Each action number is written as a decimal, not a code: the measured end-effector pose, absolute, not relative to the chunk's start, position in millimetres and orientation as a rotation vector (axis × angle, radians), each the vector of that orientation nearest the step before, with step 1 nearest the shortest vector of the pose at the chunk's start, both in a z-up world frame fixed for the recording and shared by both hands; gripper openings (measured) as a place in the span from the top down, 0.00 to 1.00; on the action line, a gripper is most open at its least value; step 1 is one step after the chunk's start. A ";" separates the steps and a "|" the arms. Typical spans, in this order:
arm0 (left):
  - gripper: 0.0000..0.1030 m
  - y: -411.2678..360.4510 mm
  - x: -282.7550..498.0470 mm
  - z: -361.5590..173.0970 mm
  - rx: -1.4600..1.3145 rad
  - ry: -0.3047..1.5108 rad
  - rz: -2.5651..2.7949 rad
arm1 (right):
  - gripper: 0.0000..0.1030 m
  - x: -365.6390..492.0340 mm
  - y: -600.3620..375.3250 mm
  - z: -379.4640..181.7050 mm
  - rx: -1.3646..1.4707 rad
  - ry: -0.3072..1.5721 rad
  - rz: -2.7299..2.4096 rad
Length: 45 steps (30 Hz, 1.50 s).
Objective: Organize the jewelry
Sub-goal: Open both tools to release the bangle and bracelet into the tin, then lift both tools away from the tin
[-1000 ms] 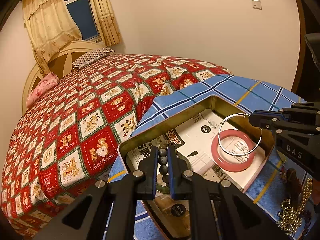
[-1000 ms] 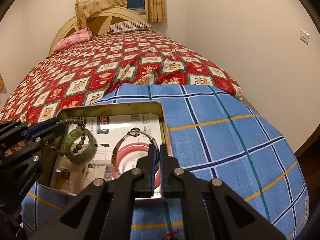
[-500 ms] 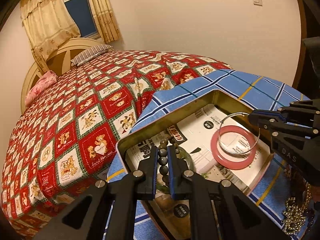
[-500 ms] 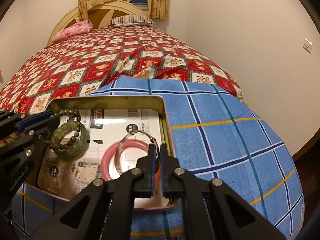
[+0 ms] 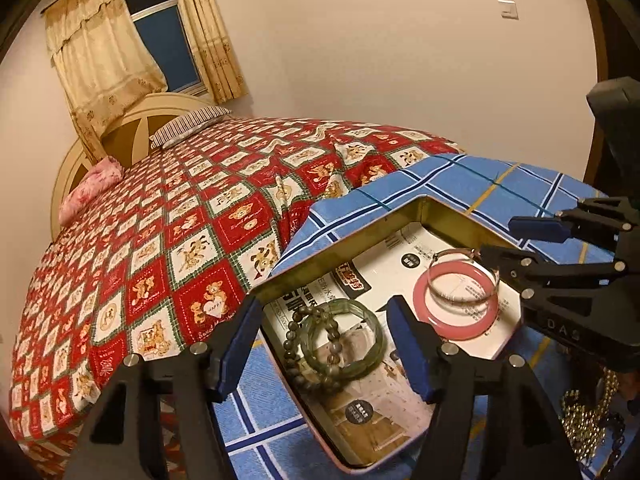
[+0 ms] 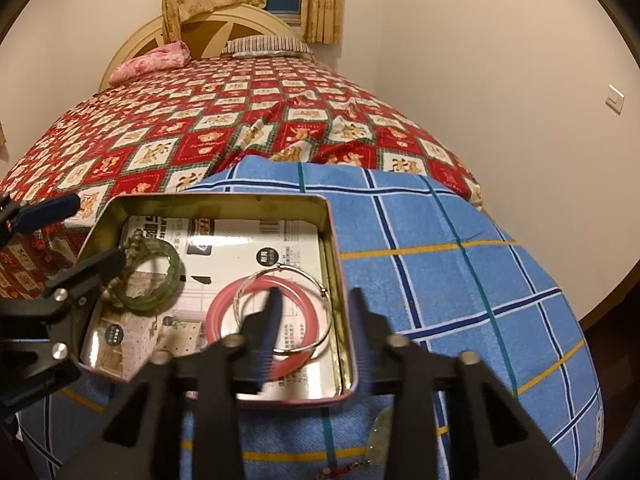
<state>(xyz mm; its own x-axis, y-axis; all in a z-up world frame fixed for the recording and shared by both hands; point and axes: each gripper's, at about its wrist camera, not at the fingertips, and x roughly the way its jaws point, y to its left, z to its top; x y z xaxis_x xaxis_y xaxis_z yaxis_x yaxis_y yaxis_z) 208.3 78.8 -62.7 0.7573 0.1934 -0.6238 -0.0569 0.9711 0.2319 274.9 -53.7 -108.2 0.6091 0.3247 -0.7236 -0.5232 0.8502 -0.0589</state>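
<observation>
Bedroom setting: we record a bed under a red teddy-bear quilt point(image 5: 168, 240), its foot covered by a blue plaid cloth point(image 6: 460, 280). On that cloth we list one open metal tin point(image 6: 224, 200), lined with printed paper. Contents, left end: a green bangle point(image 5: 344, 340) overlapped by a dark bead bracelet point(image 5: 294, 344). Right end: a pink bangle point(image 6: 260, 320) with a thin silver bangle point(image 6: 320, 320) resting on it. Our left gripper point(image 5: 324, 348) stands wide apart over the green pieces, jaws just opened, nothing gripped. Our right gripper point(image 6: 316, 320) has likewise just been parting, straddling the silver bangle and tin wall, released. Gold beads point(image 5: 584, 420) lie outside the tin.
</observation>
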 end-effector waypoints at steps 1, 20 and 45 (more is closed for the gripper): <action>0.36 79.1 207.6 -62.8 0.204 0.701 0.139 | 0.63 274.3 -54.0 -107.6 -0.279 0.772 0.495; 0.36 73.1 184.6 -62.1 0.183 0.720 0.169 | 0.47 249.5 -68.3 -94.7 -0.276 0.765 0.507; 0.36 42.4 125.1 -55.7 0.162 0.728 0.132 | 0.27 192.3 -104.4 -74.4 -0.253 0.742 0.507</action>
<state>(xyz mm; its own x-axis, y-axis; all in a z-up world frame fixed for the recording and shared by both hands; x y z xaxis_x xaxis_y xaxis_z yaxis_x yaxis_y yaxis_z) 125.0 42.4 -55.7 0.7390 0.1758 -0.6503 -0.0634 0.9792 0.1927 192.3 -104.4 -74.4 0.6244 0.3494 -0.6986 -0.5239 0.8507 -0.0428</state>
